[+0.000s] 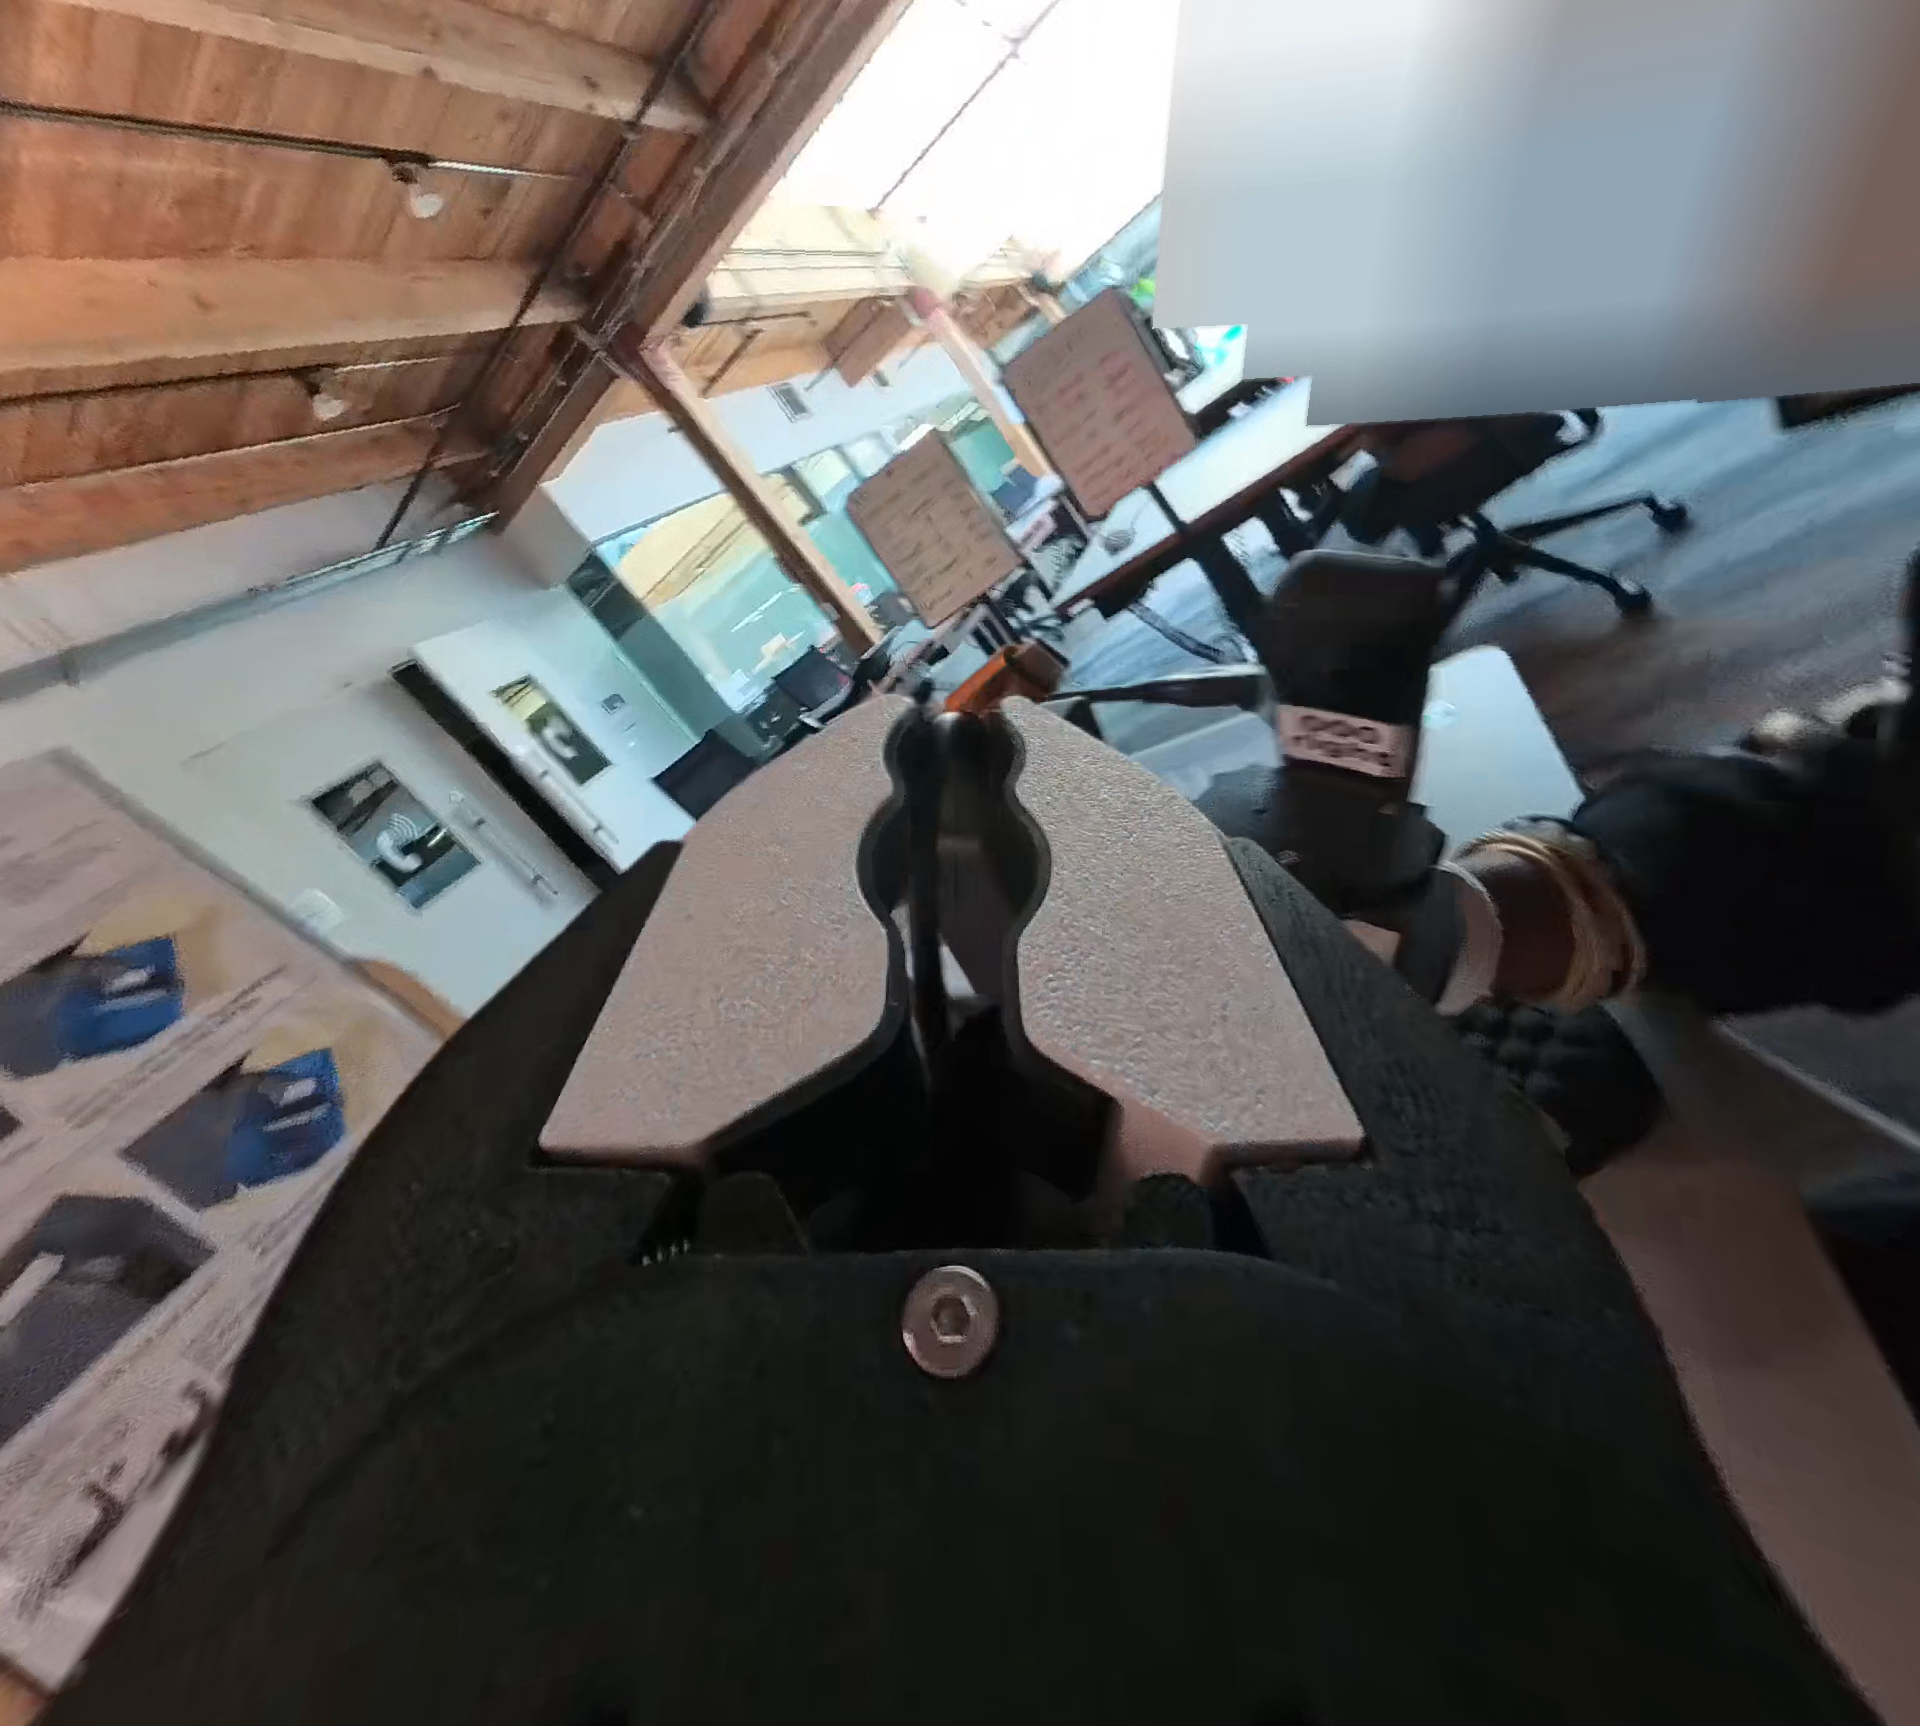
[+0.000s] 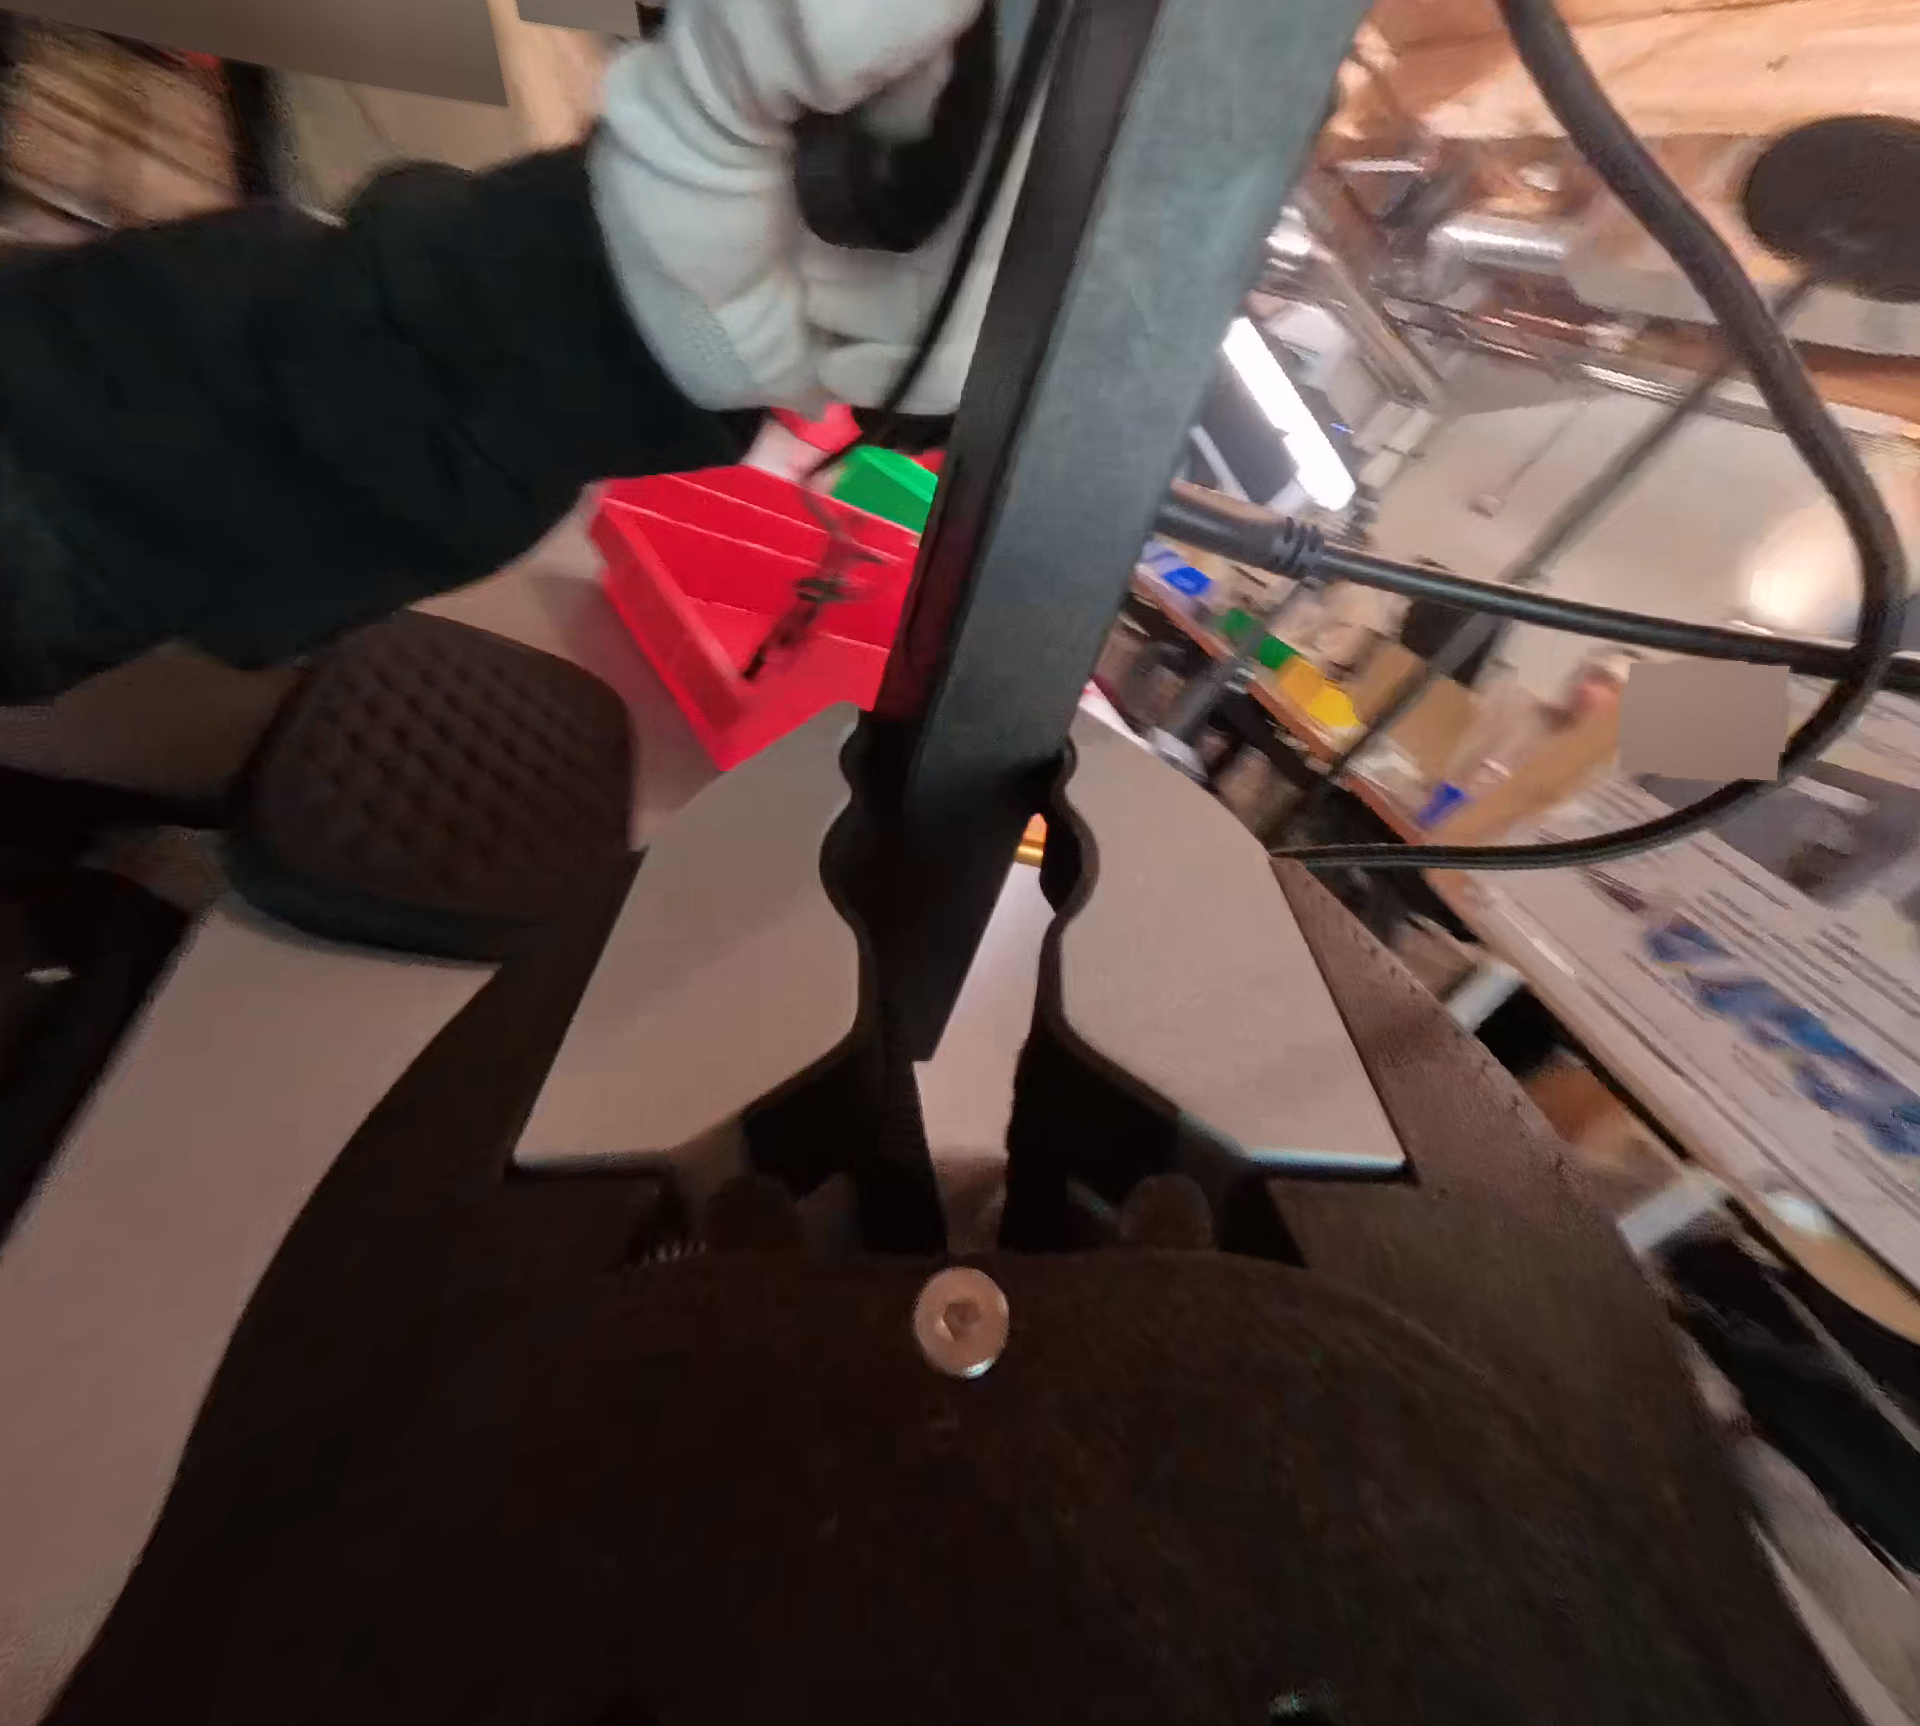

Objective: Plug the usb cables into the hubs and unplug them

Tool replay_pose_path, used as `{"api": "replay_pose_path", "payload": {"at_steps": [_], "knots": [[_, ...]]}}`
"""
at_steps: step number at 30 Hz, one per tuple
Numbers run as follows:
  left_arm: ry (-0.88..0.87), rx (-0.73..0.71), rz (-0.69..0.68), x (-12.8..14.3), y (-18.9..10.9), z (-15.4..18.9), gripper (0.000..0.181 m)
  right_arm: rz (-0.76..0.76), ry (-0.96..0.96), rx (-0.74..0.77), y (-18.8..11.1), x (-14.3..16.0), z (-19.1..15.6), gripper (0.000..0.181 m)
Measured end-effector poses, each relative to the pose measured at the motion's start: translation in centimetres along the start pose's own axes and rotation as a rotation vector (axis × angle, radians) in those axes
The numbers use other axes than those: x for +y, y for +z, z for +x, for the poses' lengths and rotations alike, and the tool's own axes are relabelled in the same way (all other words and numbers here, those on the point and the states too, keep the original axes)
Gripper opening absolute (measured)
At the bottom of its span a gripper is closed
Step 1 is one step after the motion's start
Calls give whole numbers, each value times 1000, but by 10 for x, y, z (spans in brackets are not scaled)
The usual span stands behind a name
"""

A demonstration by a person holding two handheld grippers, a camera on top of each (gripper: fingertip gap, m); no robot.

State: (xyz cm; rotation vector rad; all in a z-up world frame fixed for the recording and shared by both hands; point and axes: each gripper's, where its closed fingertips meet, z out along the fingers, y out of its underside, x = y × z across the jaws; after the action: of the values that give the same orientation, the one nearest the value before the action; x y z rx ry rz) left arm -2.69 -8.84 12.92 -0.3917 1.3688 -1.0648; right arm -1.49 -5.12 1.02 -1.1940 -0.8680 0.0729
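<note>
You are holding the USB hub (image 2: 1081,388) in your right gripper (image 2: 961,803): the dark grey slab is rising from between the closed jaws at the centre of the right wrist view up to the top edge, tilted slightly to the right. One black USB cable (image 2: 1558,606) is running in from the right edge with its moulded plug (image 2: 1247,533) meeting the hub's right side; whether it is fully seated you cannot tell from here. A second black lead (image 2: 1704,294) is looping down the right of the frame.

Your left gripper (image 1: 951,726) is pinched shut on a thin black cable (image 1: 928,938) with a metal tip just showing between the fingertips, at the centre of the left wrist view. That camera is pointing up at the wooden ceiling (image 1: 260,118), so the hub is not in its view.

The risks, as I judge them: you are aligning the connector almost blind, so it could be meeting the port skewed and scraping the edge. The hub is gripped only near its lower end, so a sideways push could be levering it loose. The looping lead could be snagging your white-gloved left hand (image 2: 790,149) at the upper left, or dragging over the red tray (image 2: 727,627) on the worktop (image 2: 343,1042).
</note>
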Motion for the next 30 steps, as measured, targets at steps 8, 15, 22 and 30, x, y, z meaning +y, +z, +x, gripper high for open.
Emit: {"api": "replay_pose_path", "payload": {"at_steps": [8,15,22,30], "knots": [[68,-831,258,2,-89,-25,56,-308,-354,592,-46,12,88,24],[-336,-485,84,75,11,28,88,-260,-416,609,-30,-4,65,24],[-392,-376,183,66,13,12,56,-245,-463,524,-8,-7,32,26],[-542,-174,192,83,-24,24,56,191,193,-90,-17,-47,-4,30]]}}
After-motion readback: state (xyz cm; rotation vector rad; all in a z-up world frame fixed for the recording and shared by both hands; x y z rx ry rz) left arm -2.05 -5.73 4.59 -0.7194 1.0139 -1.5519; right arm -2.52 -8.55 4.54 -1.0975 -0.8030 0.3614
